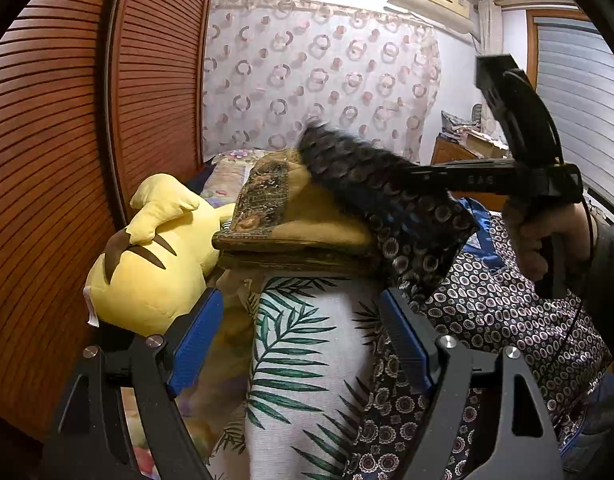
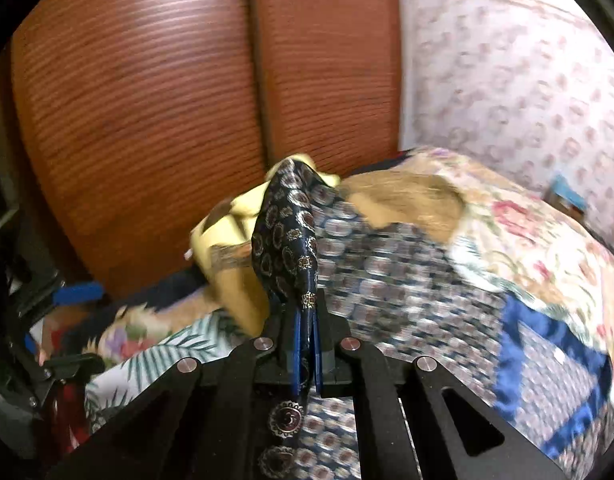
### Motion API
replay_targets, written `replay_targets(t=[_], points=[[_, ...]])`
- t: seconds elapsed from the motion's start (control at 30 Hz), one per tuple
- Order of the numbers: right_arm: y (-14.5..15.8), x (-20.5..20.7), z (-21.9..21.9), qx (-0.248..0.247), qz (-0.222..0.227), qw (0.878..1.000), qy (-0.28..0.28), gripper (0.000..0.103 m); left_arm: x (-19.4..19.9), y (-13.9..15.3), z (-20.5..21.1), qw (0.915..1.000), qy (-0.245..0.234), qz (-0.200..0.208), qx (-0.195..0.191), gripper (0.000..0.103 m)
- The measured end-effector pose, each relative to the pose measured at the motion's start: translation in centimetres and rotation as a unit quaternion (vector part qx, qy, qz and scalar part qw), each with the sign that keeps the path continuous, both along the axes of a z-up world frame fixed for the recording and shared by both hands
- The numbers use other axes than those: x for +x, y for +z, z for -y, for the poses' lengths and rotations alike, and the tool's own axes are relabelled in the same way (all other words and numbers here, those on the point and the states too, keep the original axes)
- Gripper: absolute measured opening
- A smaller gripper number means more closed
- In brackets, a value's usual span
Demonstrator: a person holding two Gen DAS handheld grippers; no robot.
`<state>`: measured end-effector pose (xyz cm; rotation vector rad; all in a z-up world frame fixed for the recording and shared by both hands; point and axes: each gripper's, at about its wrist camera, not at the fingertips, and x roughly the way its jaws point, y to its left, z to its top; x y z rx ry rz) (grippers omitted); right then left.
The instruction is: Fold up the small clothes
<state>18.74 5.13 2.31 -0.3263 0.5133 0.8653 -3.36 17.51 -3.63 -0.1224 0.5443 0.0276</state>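
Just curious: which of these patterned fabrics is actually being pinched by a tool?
The dark ring-patterned garment, clamped in the right tool. The palm-leaf fabric lies untouched.

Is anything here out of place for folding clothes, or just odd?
The yellow plush toy stands out: it lies face down against the wooden slatted doors, beside a folded brownish cushion, where the dark patterned garment is being handled. The right gripper pinches a bunched fold of that garment; nothing looks damaged.

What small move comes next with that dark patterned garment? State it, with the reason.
Probably carry the lifted fold across. The right gripper is shut on the dark patterned garment, its edge raised, while the left gripper hangs open above the leaf-print cloth, holding nothing.
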Motion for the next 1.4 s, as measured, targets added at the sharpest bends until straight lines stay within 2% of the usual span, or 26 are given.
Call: replay_targets(t=[0.07,0.17,0.2,0.3,0.43,0.57,0.77,0.9,1.2,1.23,1.3,1.33,1.4], points=[[-0.5,0.6,1.6,0.007,-0.005,0.999,-0.031,0.004,0.1,0.0,0.3,1.0,-0.003,0.0,0.001,0.081],[-2.1,1.4,2.7,-0.013,-0.008,0.998,-0.067,0.007,0.2,0.1,0.6,1.0,-0.006,0.001,0.002,0.081],[-2.7,1.9,3.1,-0.021,-0.013,0.996,-0.081,0.014,0.2,0.1,0.8,1.0,-0.007,0.002,0.003,0.081],[-3.5,2.8,3.4,-0.023,-0.024,0.995,-0.099,0.026,0.4,0.1,1.2,0.9999,-0.013,0.002,0.004,0.081],[-3.7,2.5,4.2,-0.021,-0.023,0.994,-0.104,0.035,0.8,0.0,1.7,0.9998,-0.018,-0.002,0.006,0.081],[-3.9,2.4,5.2,-0.014,-0.025,0.994,-0.103,0.049,1.3,-0.1,2.1,0.9998,-0.021,-0.003,0.004,0.081],[-4.9,2.0,4.4,-0.035,-0.051,0.995,-0.08,0.049,2.3,-0.2,2.4,0.9996,-0.029,-0.005,-0.001,0.081],[-5.8,2.8,4.7,-0.033,-0.059,0.994,-0.091,0.049,3.3,-0.1,2.8,0.9993,-0.037,-0.008,0.002,0.081],[-6.3,3.7,11.8,-0.049,-0.045,0.986,-0.152,0.049,6.7,0.4,4.2,0.9975,-0.07,-0.013,0.002,0.081],[-6.2,3.6,12.8,-0.05,-0.043,0.985,-0.161,0.049,7.2,0.4,4.4,0.9971,-0.075,-0.015,0.004,0.078],[-5.9,3.2,14.9,-0.048,-0.041,0.982,-0.18,0.049,8.1,0.5,5.0,0.9962,-0.084,-0.021,0.009,0.066],[-5.8,2.9,16.0,-0.047,-0.042,0.98,-0.189,0.051,8.5,0.6,5.3,0.9958,-0.088,-0.024,0.012,0.064],[-5.6,2.3,18.4,-0.043,-0.042,0.977,-0.205,0.06,9.2,0.8,5.8,0.995,-0.095,-0.027,0.015,0.056]])
